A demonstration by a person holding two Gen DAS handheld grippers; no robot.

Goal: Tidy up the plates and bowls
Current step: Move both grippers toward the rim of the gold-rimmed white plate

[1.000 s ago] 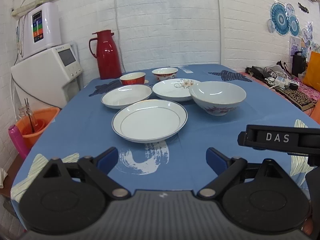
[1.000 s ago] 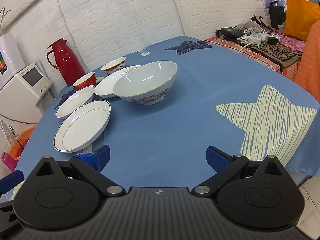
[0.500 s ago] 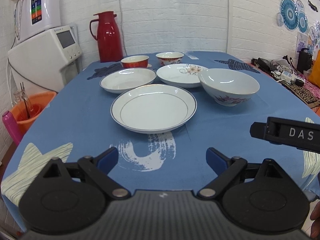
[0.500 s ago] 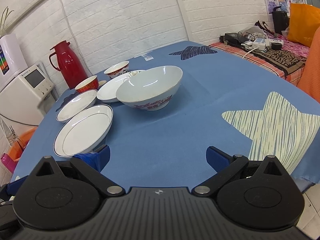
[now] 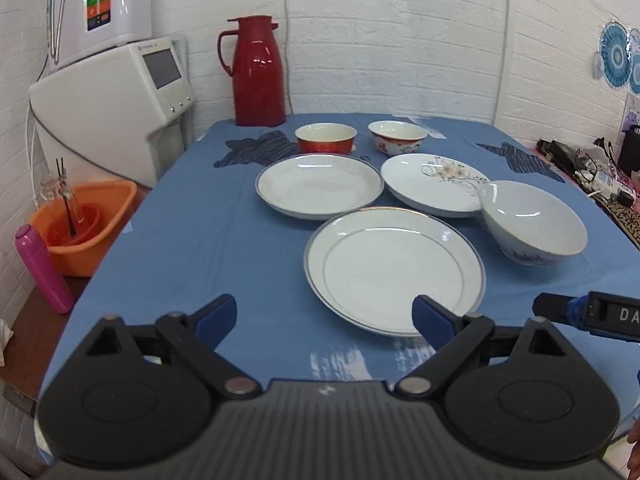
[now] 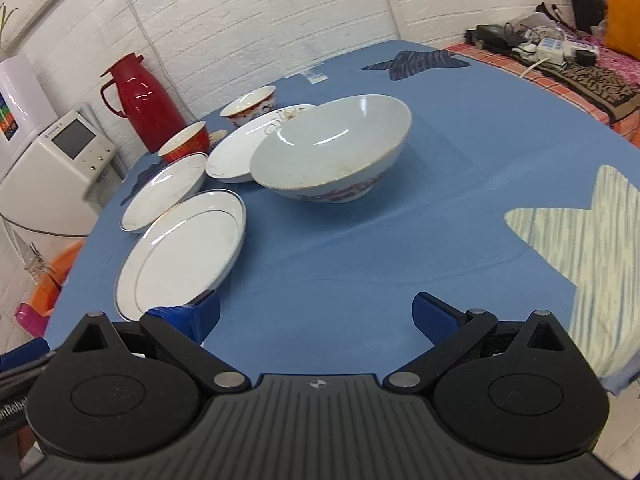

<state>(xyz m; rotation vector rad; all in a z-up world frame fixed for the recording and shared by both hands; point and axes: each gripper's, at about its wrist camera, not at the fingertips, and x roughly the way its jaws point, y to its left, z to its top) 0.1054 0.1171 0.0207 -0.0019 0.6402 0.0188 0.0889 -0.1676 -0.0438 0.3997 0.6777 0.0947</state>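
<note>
On the blue tablecloth (image 5: pixel 200 240) lie a rimmed white plate (image 5: pixel 394 268) nearest me, a second rimmed plate (image 5: pixel 319 184) behind it, and a floral plate (image 5: pixel 434 184). A large white bowl (image 5: pixel 534 222) stands at the right. A red bowl (image 5: pixel 326 138) and a small patterned bowl (image 5: pixel 397 136) stand at the back. My left gripper (image 5: pixel 324 318) is open and empty, above the near table edge. My right gripper (image 6: pixel 316 318) is open and empty, facing the large bowl (image 6: pixel 332 152) with the near plate (image 6: pixel 182 252) at its left.
A red thermos jug (image 5: pixel 258 72) stands at the table's back left. A white appliance (image 5: pixel 112 104), an orange basin (image 5: pixel 86 228) and a pink bottle (image 5: pixel 40 268) are off the left edge. Cables and clutter (image 6: pixel 560 52) lie on a bench at the right.
The left gripper has shifted left and turned, so the plates now sit right of centre. The right gripper has moved forward toward the large bowl. Both stay open.
</note>
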